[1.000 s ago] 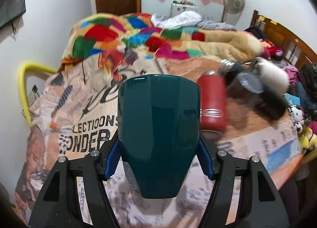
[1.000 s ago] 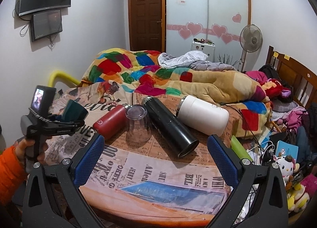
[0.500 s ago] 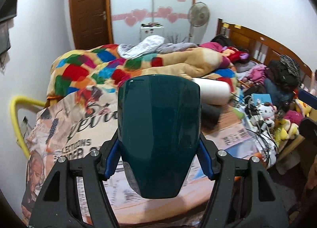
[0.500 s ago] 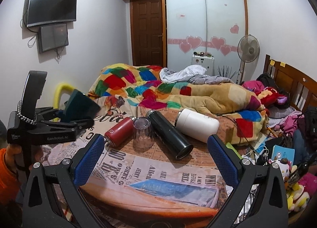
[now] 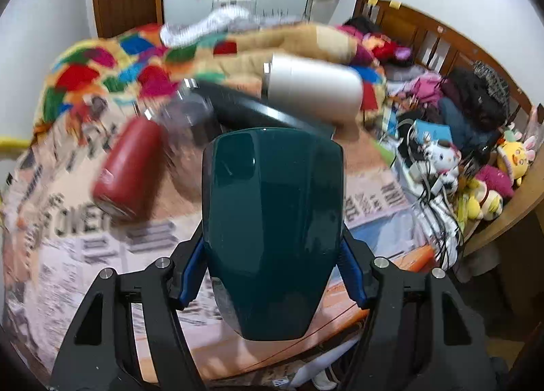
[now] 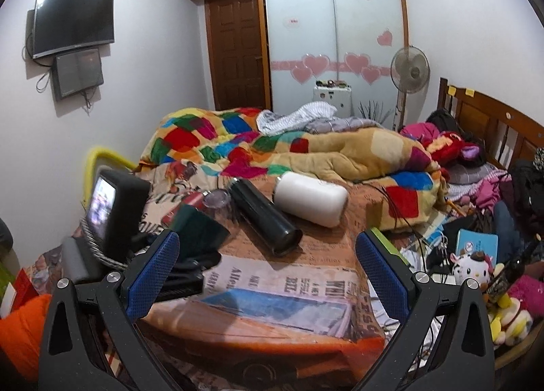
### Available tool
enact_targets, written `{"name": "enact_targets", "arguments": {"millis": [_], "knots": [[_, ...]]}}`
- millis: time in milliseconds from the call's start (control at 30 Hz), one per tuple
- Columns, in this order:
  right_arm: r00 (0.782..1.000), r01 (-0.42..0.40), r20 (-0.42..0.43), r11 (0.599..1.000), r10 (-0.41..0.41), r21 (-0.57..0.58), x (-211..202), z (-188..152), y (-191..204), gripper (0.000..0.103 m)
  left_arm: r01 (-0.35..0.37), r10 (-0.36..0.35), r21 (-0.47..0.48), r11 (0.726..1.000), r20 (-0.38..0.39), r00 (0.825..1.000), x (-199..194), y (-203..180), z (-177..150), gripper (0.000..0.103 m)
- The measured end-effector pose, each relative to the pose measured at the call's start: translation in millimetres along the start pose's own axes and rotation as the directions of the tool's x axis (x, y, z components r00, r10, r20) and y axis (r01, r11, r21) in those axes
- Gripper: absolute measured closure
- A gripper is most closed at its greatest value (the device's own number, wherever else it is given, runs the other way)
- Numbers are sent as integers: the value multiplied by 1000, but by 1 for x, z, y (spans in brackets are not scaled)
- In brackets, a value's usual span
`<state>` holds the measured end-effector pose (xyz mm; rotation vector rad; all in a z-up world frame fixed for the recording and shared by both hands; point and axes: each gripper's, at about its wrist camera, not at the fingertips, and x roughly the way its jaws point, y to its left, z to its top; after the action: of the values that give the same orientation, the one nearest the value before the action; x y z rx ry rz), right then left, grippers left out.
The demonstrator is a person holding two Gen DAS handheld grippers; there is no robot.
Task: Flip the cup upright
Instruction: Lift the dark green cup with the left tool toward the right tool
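My left gripper [image 5: 272, 272] is shut on a dark green cup [image 5: 272, 221], held above the newspaper-covered table [image 5: 102, 255]; the cup fills the middle of the left wrist view. In the right wrist view the same green cup [image 6: 199, 231] sits in the left gripper [image 6: 190, 255] at the table's left side. My right gripper [image 6: 267, 261] is open and empty, back from the table's front edge [image 6: 258, 343]. A clear glass [image 6: 219, 202] stands upside down between a red bottle [image 6: 185, 205] and a black flask [image 6: 265, 217].
A white flask [image 6: 311, 198] lies on its side beside the black flask. A red bottle [image 5: 131, 166], black flask [image 5: 258, 108] and white flask [image 5: 312, 84] show blurred behind the cup. A quilt-covered bed [image 6: 306, 149] lies behind the table; toys and cables [image 6: 476, 261] clutter the right.
My left gripper with the green cup has swung back toward the table and come closer to its front left. The right gripper has pulled back and higher, still open.
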<state>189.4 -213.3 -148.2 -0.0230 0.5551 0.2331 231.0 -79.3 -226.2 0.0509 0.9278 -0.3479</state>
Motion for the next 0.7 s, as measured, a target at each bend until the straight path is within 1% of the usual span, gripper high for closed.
{"name": "enact_targets", "arguments": {"millis": [133, 233, 400, 533, 700], "knots": [[999, 9, -38, 1000, -9, -1, 11, -7, -9, 0, 1, -1, -5, 1000, -55, 999, 27, -2, -8, 36], [998, 8, -64, 1000, -8, 7, 16, -14, -13, 0, 0, 0, -6, 1000, -72, 997, 38, 0, -10, 36], [994, 8, -106, 1000, -6, 20, 29, -20, -17, 0, -25, 26, 20, 999, -71, 997, 47, -3, -12, 36], [992, 9, -126, 1000, -6, 20, 34, -22, -17, 0, -8, 9, 7, 1000, -103, 995, 55, 0, -13, 36], [990, 16, -138, 1000, -14, 18, 37, -22, -15, 0, 6, -7, -10, 1000, -104, 995, 54, 1, -15, 36]]}}
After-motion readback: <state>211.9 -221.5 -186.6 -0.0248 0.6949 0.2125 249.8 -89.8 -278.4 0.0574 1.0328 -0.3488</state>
